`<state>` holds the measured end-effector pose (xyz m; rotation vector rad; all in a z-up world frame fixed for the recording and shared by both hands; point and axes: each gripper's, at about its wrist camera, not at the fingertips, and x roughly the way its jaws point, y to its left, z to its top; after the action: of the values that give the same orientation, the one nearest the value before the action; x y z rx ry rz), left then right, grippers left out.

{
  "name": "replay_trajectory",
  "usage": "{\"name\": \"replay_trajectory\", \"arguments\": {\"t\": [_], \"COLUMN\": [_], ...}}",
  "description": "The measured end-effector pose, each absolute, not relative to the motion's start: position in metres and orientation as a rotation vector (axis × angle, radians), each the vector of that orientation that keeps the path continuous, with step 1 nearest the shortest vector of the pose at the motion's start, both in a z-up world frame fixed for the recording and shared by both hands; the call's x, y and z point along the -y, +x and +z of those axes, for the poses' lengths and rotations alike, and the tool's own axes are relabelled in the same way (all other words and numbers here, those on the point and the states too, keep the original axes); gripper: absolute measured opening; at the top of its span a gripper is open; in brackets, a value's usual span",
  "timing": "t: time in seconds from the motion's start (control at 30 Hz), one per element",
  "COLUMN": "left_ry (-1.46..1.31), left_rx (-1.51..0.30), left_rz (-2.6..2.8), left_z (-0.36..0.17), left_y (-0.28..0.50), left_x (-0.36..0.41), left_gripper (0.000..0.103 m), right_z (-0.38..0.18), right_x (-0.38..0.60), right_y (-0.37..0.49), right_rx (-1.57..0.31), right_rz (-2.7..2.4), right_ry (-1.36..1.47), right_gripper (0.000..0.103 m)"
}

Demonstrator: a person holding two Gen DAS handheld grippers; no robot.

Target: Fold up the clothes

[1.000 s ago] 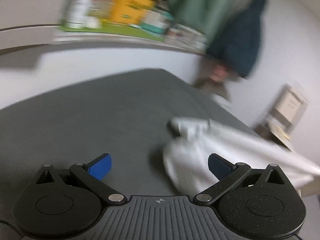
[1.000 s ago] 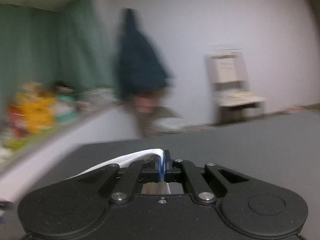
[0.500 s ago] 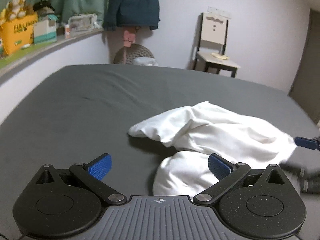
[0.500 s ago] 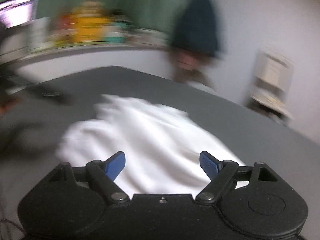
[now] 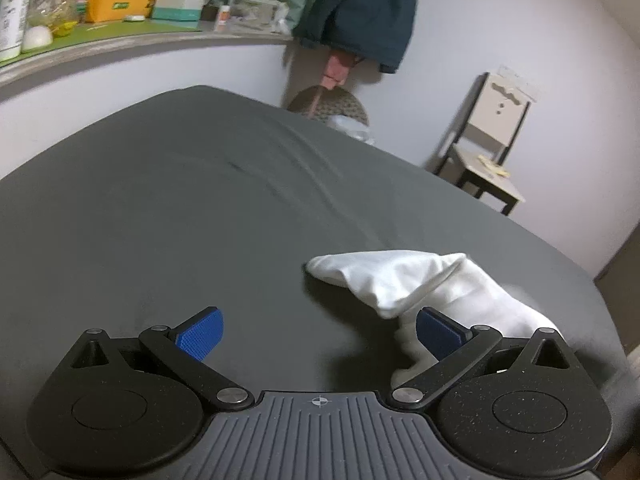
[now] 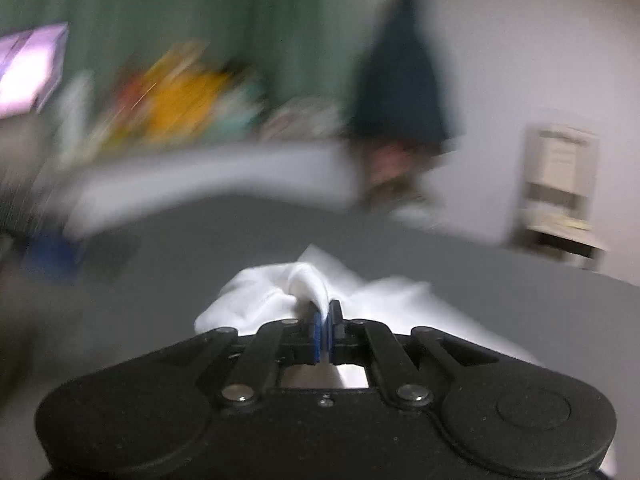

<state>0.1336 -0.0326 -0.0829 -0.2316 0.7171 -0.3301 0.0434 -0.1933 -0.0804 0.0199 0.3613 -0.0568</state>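
Observation:
A crumpled white garment [image 5: 424, 284] lies on the dark grey bed sheet [image 5: 180, 208], right of centre in the left wrist view. My left gripper [image 5: 320, 336] hangs open just above the sheet, its right blue pad [image 5: 438, 334] against the near edge of the cloth, its left pad over bare sheet. In the blurred right wrist view the white garment [image 6: 280, 296] bunches up in front of my right gripper [image 6: 325, 332], which is shut on a fold of it.
A ledge [image 5: 120, 40] with boxes and bottles runs along the wall behind the bed. A dark coat [image 5: 360, 12] hangs at the corner above a woven basket [image 5: 332, 106]. A wooden chair [image 5: 484, 152] stands at the right wall.
The right gripper, open over the garment half a second ago, has shut on a fold of it. The left gripper has swung left and stays open; the garment now sits more bunched at its right.

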Motion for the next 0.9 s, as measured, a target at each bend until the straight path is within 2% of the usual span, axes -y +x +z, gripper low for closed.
{"name": "replay_trajectory", "arguments": {"t": [0.17, 0.23, 0.3, 0.33, 0.47, 0.53, 0.77, 0.9], "left_ry": [-0.138, -0.062, 0.007, 0.037, 0.151, 0.178, 0.198, 0.219], "left_rx": [-0.676, -0.658, -0.644, -0.639, -0.619, -0.627, -0.604, -0.612], "left_rz": [-0.457, -0.524, -0.583, -0.608, -0.703, -0.720, -0.714, -0.702], "left_z": [-0.079, -0.076, -0.073, -0.071, -0.063, -0.062, -0.051, -0.055], "left_y": [0.124, 0.113, 0.103, 0.098, 0.079, 0.076, 0.070, 0.079], "left_x": [0.056, 0.068, 0.081, 0.086, 0.104, 0.109, 0.113, 0.119], "left_gripper": [0.103, 0.103, 0.103, 0.103, 0.103, 0.103, 0.103, 0.103], "right_z": [-0.037, -0.049, -0.067, -0.077, -0.103, -0.107, -0.122, -0.143], "right_x": [0.342, 0.386, 0.416, 0.419, 0.419, 0.413, 0.396, 0.362], "right_y": [-0.020, -0.040, -0.056, -0.066, -0.092, -0.097, -0.049, -0.014], "right_rx": [-0.217, -0.295, -0.434, -0.466, -0.511, -0.498, -0.500, -0.561], "right_rz": [-0.482, -0.668, -0.772, -0.805, -0.837, -0.768, -0.421, -0.361], "right_ry": [0.328, 0.357, 0.384, 0.396, 0.446, 0.469, 0.348, 0.090], "right_gripper": [0.004, 0.005, 0.011, 0.023, 0.049, 0.072, 0.072, 0.061]}}
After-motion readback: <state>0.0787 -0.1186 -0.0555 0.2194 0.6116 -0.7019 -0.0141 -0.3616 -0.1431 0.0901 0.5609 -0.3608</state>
